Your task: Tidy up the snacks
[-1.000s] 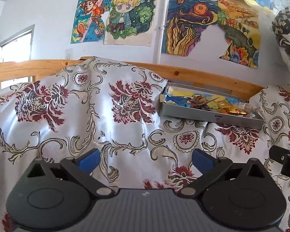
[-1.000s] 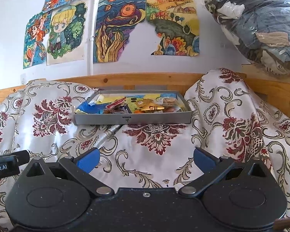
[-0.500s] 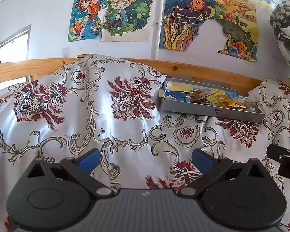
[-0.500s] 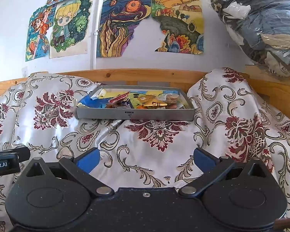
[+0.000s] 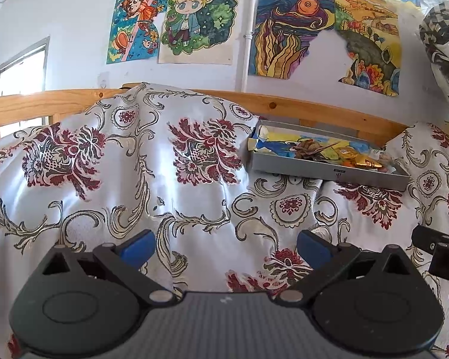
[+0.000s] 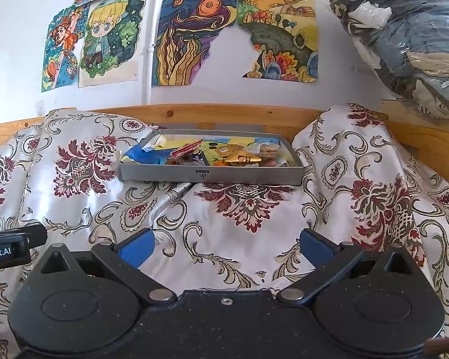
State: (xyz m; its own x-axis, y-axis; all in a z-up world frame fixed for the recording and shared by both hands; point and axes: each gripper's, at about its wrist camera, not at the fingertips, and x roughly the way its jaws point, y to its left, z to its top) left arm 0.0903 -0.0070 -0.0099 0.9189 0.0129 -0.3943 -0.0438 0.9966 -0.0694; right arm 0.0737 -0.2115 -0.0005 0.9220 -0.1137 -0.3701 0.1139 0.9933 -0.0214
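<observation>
Low in each frame, the black left gripper (image 5: 226,243) and black right gripper (image 6: 227,243) hold their blue-padded fingers spread wide, empty, over glossy white satin cloth (image 6: 224,239) with red floral brocade. Mid-frame beyond, a shallow rectangular grey metal tray (image 6: 211,175) holds crinkly snack packets (image 6: 242,158). Behind: wooden rail (image 6: 224,115), colourful paper drawings (image 6: 182,36)

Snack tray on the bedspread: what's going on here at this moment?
A person holds two grippers over a floral bedspread. The left gripper and right gripper are both open and empty. Ahead sits a shallow grey tray with snack packets already in it, by the wooden headboard. Neither gripper touches the tray.
</observation>
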